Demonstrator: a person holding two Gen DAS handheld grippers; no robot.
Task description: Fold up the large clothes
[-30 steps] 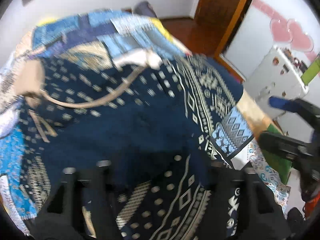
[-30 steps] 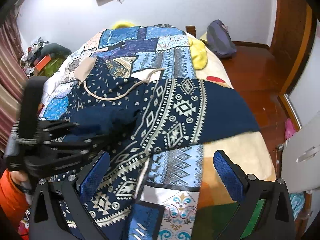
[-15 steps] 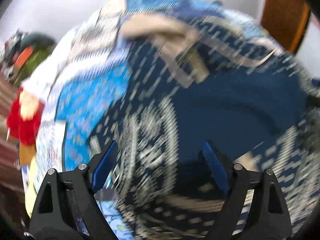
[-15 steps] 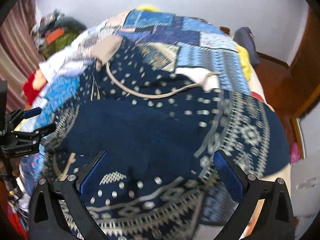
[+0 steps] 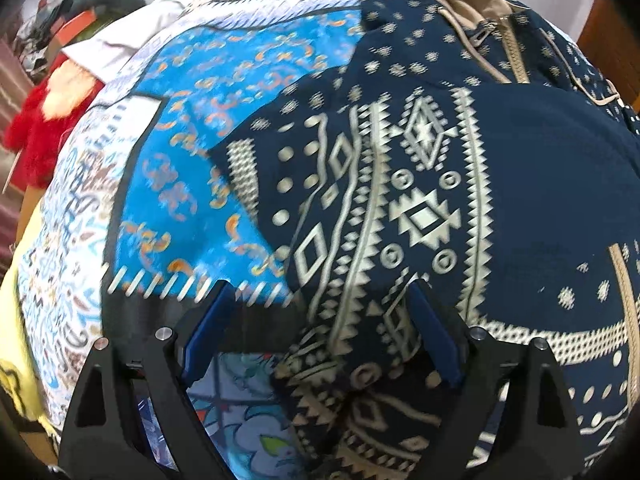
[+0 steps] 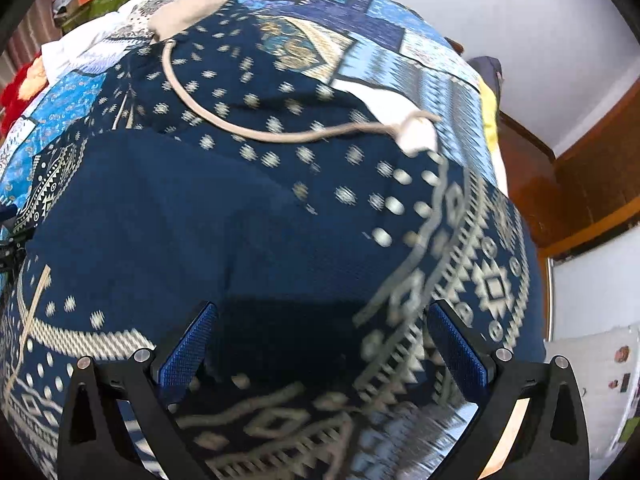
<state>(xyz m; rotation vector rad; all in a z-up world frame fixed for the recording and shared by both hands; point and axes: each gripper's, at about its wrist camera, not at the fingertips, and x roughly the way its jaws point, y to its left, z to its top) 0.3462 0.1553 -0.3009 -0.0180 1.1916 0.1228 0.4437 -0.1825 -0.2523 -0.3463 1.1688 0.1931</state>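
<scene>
- While the navy patterned knit garment lies partly folded on the patchwork-quilted bed, both grippers hover spread, holding nothing.
- Left gripper, its jaws just opened, straddles the garment's edge: risk of pinching quilt too.
- Right gripper risks grabbing one layer, undoing the fold.

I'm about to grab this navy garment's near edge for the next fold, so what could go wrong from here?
1. The left gripper is open astride the garment edge and the quilt, so it may pinch both.
2. The drawstring lies loose on top and could snag or get folded in crooked.
3. The right gripper hangs open over layered cloth and may catch only one layer.
</scene>
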